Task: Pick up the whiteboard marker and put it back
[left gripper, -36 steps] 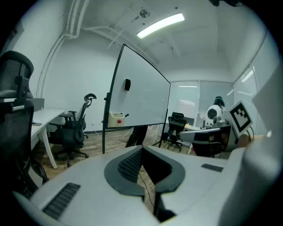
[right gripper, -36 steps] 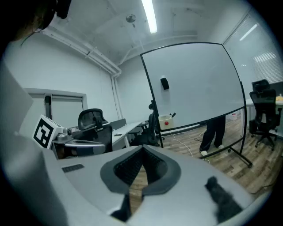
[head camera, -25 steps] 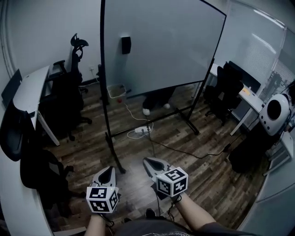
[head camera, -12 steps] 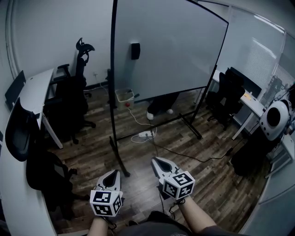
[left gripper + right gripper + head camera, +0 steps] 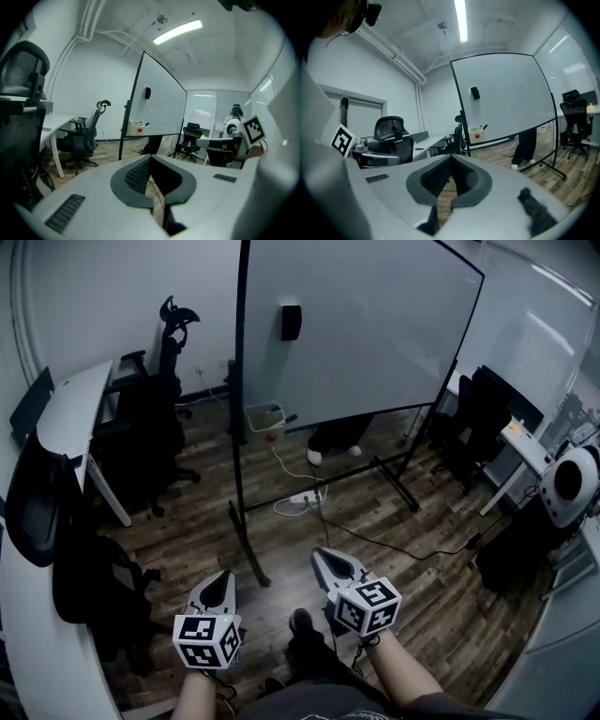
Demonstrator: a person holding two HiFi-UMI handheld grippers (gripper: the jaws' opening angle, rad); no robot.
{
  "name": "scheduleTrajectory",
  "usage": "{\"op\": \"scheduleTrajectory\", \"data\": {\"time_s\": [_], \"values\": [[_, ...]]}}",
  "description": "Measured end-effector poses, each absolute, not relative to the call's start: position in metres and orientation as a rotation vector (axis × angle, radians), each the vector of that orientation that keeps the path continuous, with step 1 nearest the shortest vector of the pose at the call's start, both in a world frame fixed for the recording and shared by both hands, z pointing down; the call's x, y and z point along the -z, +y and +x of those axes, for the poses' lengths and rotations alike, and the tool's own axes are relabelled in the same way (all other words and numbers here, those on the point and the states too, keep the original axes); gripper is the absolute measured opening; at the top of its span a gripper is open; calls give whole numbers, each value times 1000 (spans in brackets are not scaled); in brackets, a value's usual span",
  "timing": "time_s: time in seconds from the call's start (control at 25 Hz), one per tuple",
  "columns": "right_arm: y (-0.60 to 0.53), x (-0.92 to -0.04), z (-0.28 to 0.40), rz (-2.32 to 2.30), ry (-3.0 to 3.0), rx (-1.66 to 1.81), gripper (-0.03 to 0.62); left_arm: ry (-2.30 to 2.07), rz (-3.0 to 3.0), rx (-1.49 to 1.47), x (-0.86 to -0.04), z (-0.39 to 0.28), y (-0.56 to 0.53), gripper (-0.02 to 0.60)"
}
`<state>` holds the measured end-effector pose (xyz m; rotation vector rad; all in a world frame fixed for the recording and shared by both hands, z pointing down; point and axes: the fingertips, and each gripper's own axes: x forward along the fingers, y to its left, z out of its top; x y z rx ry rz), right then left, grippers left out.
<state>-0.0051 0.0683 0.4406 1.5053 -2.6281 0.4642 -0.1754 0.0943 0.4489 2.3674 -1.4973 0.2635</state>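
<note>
Whiteboard marker (image 5: 485, 126), a short dark stick, pokes up at a slant out of a small cream-coloured open box (image 5: 476, 134) that hangs at the lower left corner of a large white whiteboard on a black rolling frame (image 5: 375, 324). A small red round thing (image 5: 477, 136) sits on the front of that box. The marker is well apart from both grippers, across a stretch of dark wood-plank floor (image 5: 422, 549). The left gripper (image 5: 225, 575), grey with a black-and-white marker cube at its back, is held low near the person's body, and its jaws are pressed together at the tips with nothing between them. The right gripper (image 5: 320, 553), of the same make, is just beside it and points toward the foot of the board. Its jaws too are closed tip to tip and hold nothing. A small black rectangular block (image 5: 291, 322) is stuck high on the board's face. Behind the board stand a person's legs in dark trousers and white shoes (image 5: 336, 439). A white power strip (image 5: 302, 498) lies on the floor under the board with thin cables running from it. At the left a white desk (image 5: 70, 413) stands near a black high-backed office chair (image 5: 159, 418), and more black chairs (image 5: 473, 423) stand at the right.
</note>
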Motion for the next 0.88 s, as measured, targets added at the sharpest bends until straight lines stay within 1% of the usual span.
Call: {"op": "scheduleTrajectory", "data": {"time_s": [0.24,0.88], "values": [[6,-444,4,1501,-2667,-481,23,-1533,2355,-296,-456,-165,43,14],[-188,-426,44,1498,-2736,-509,23,-1592,2341,-284,-439,-128,-132,14]]}}
